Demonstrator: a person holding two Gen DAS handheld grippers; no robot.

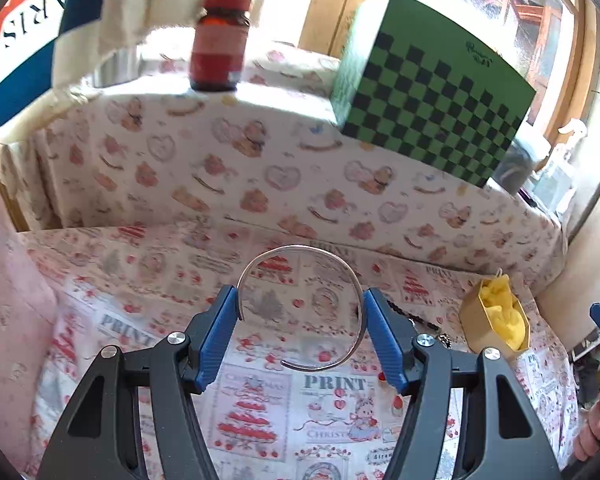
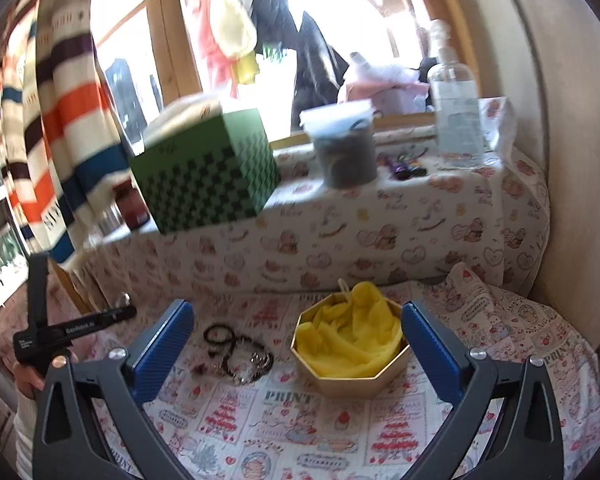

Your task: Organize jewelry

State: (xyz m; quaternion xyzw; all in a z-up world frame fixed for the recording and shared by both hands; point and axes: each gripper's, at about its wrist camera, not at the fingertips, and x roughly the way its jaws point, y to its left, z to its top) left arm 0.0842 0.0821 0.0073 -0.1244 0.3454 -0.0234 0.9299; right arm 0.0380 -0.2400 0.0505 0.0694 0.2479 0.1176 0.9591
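Two grippers are at work over the printed tablecloth [image 2: 284,440]. Farthest left, the left gripper [image 1: 300,320] carries a thin silver open cuff bangle [image 1: 300,308], its blue pads pressing the band from both sides, the band's gap facing down and left in the left wrist view. Next along, in the right wrist view, a beaded bracelet and chain [image 2: 236,356] lie tangled on the cloth. Right of these sits the gold octagonal box [image 2: 350,354] lined with yellow tissue, between the wide-spread, empty jaws of the right gripper [image 2: 298,344]. From the bangle, the box lies to the right and lower, so I judge the left hand must carry it rightward to drop it in.
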